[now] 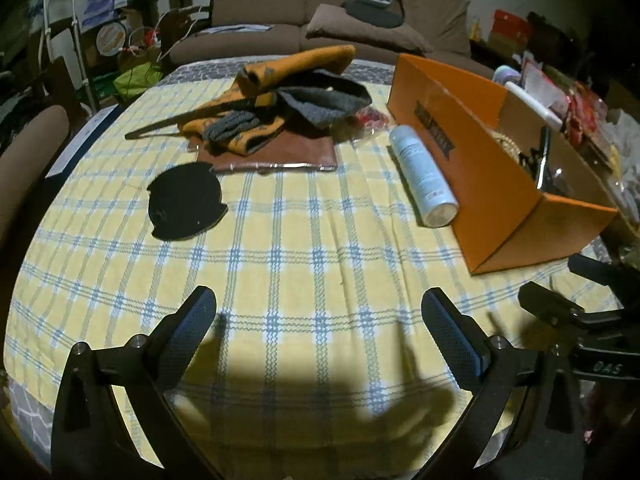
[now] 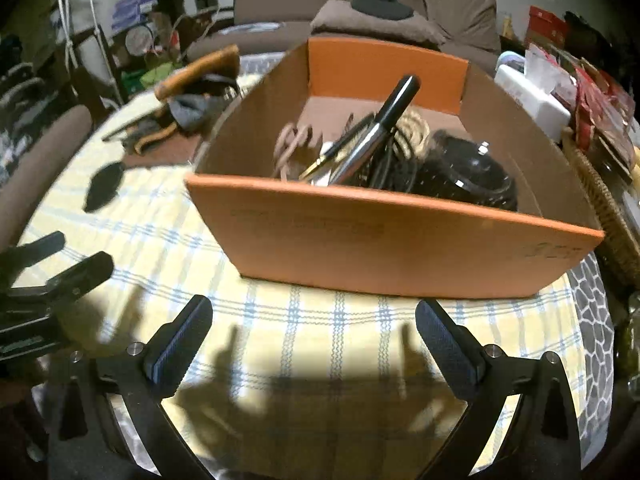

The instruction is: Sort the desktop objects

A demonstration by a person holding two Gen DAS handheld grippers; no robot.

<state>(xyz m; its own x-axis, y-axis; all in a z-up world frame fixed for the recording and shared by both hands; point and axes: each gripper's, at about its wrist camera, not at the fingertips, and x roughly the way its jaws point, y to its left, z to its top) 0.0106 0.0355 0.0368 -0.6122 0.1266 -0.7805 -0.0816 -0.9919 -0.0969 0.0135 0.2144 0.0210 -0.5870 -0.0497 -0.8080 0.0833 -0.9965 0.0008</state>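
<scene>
Both grippers sit low over the near edge of the table, jaws wide apart, nothing held. Left gripper [image 1: 318, 312] faces bare checked tablecloth [image 1: 304, 240]; right gripper [image 2: 314, 320] faces the short near wall of the orange box [image 2: 392, 252]. Each one's fingers show at the edge of the other's view, so they sit side by side, close but apart.

Still loose on the cloth, left wrist view:
- white spray can [image 1: 424, 176] lying on its side, just beside the box's long left wall, bottom end toward the camera. Can't tell if it touches the wall.
- flat black fabric piece [image 1: 184, 200], left of centre, well apart from the can.
- pile of orange and grey knitwear [image 1: 280, 104] at the far side, resting partly on a flat brown pouch [image 1: 272, 156].
- thin dark stick [image 1: 180, 120] poking out left from under the pile.
- small red item [image 1: 370, 114] between the pile and the box, too small to identify.

Inside the box, right wrist view: a black-and-silver handled tool [image 2: 380, 132] leaning up and to the right, a pink looped thing [image 2: 292, 148], coiled tan rope [image 2: 414, 128], black cable [image 2: 384, 168], and a round black object with a small silver knob [image 2: 468, 168] on the right.

Brown sofa [image 1: 280, 4] behind the table; clutter to the right of the box.
</scene>
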